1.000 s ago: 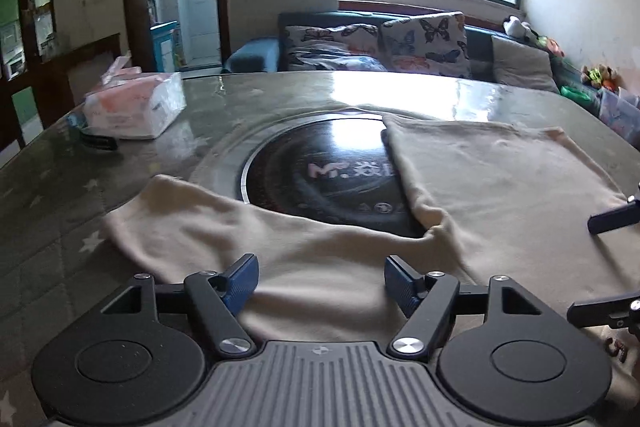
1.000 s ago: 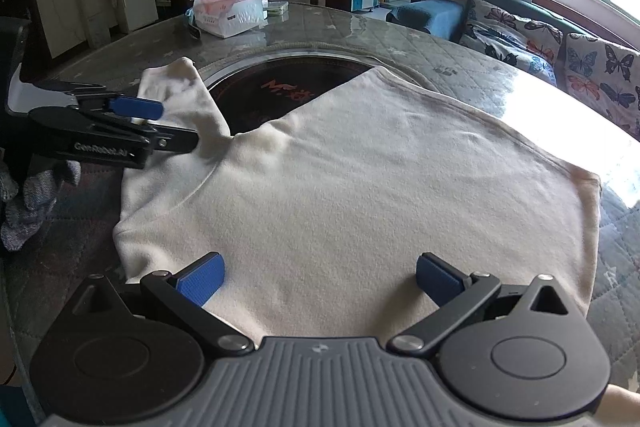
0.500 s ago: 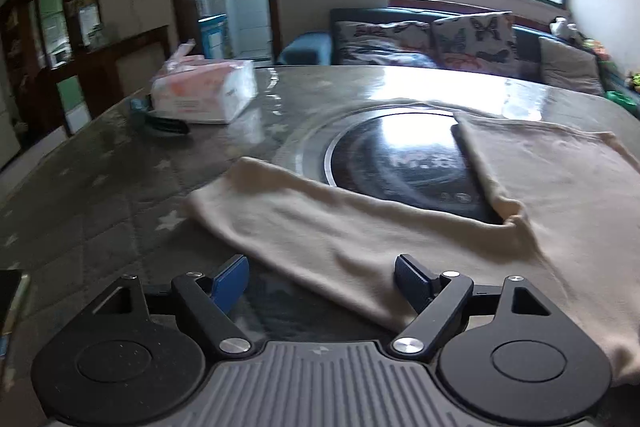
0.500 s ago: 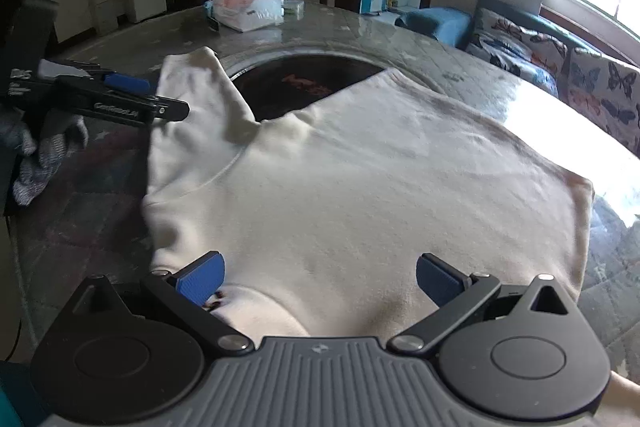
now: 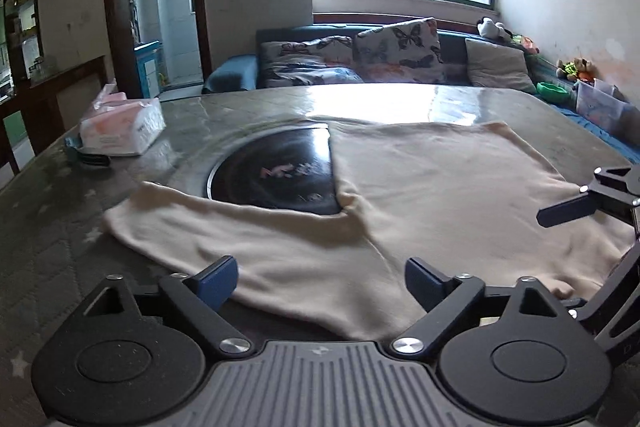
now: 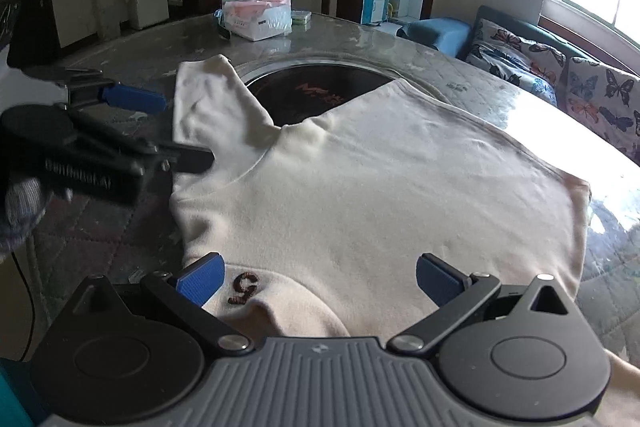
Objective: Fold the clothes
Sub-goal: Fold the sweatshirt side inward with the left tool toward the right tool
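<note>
A cream sweater (image 5: 440,187) (image 6: 400,187) lies flat on the table, one sleeve (image 5: 224,227) (image 6: 208,99) stretched out to the left. My left gripper (image 5: 320,281) hovers over the base of that sleeve. Its jaws are opening, and the cloth lies under them, not pinched. In the right wrist view, my left gripper (image 6: 172,131) hangs beside the sleeve. My right gripper (image 6: 320,283) stands open above the near hem with its dark embroidered mark (image 6: 242,289). In the left wrist view it shows at the right edge (image 5: 580,227).
A round black hob (image 5: 276,171) (image 6: 320,91) is set into the quilted table top (image 5: 60,207), partly under the sweater. A tissue pack (image 5: 120,127) (image 6: 258,15) sits at the far left. A sofa with cushions (image 5: 360,55) stands behind the table.
My left gripper swung left past the sleeve end, then back over the sleeve, its jaws spreading wider. The right gripper's view drew back, bringing the hem mark into sight.
</note>
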Demonstrator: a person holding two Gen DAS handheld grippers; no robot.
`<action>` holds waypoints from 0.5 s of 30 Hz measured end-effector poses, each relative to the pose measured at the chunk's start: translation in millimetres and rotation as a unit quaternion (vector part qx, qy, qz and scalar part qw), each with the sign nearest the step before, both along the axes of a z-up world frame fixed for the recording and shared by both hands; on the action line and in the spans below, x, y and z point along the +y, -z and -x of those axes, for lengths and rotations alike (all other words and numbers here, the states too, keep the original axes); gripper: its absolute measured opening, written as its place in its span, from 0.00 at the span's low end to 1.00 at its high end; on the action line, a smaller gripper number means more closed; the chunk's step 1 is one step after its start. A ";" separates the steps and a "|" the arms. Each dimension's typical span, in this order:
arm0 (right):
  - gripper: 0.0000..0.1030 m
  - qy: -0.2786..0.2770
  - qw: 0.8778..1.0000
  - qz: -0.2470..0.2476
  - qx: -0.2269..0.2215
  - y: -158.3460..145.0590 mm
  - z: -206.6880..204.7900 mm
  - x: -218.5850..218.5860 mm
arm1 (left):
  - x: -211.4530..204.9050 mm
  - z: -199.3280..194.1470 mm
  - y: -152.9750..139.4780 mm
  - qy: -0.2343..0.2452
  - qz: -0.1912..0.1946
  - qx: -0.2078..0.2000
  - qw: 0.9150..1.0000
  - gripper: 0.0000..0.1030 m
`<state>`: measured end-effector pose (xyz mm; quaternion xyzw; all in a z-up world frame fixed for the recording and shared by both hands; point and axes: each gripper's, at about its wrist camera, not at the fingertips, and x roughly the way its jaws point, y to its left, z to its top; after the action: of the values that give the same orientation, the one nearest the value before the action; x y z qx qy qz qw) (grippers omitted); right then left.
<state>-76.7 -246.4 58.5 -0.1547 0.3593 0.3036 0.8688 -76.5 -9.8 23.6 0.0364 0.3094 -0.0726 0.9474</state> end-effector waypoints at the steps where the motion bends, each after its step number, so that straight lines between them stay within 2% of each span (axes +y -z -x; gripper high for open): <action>1: 1.00 0.000 1.000 0.002 0.001 1.1 1.0 -0.5 | -1.8 0.2 2.6 0.002 0.001 0.006 1.000 0.93; 9: 1.00 0.027 1.000 -0.013 -0.001 -3.3 6.8 -15.3 | -8.3 10.0 16.6 -0.006 -0.023 0.015 1.000 0.98; 15: 1.00 0.035 0.999 -0.013 -0.011 -9.4 16.3 -28.5 | -5.4 17.0 4.1 -0.010 -0.020 0.002 1.000 1.00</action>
<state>-93.0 -274.9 67.9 -0.1337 0.3512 0.2763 0.8845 -93.4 -15.2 19.5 0.0516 0.3134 -0.0567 0.9465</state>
